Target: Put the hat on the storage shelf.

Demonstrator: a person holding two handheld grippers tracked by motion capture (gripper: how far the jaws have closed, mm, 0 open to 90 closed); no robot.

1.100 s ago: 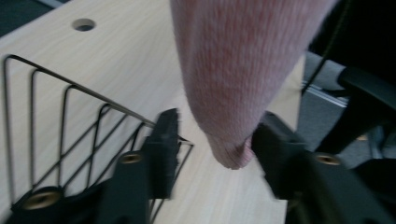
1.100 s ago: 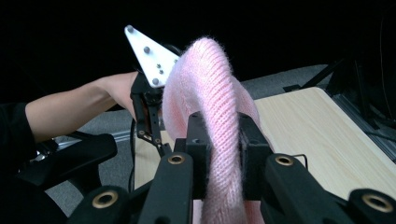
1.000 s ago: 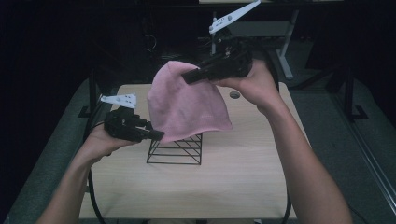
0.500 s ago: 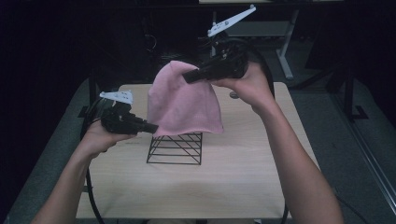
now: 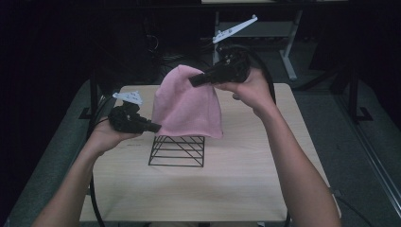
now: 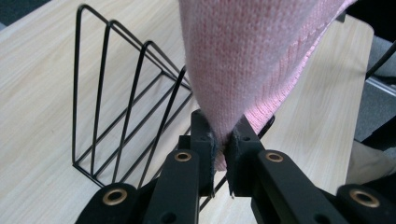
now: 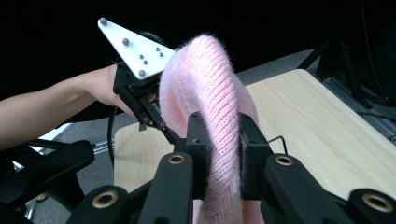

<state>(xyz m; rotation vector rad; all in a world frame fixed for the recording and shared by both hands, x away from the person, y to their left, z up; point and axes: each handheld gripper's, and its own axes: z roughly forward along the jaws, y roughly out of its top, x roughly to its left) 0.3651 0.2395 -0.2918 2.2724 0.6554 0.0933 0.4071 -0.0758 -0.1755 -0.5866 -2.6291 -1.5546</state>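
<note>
While clamped in both grippers' fingers [image 6: 223, 148], held pink knit hat [image 5: 187, 106] mid-frame above wire rack [image 5: 177, 151]; placement pending.

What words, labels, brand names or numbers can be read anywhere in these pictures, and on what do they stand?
None can be read. The pink knit hat, the black wire rack and both grippers carry no lettering. A small dark mark on the table beside the rack is too blurred to read.

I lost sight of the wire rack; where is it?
In the high view the black wire rack stands mid-table, just under the hanging pink knit hat, right of the left gripper.
</note>
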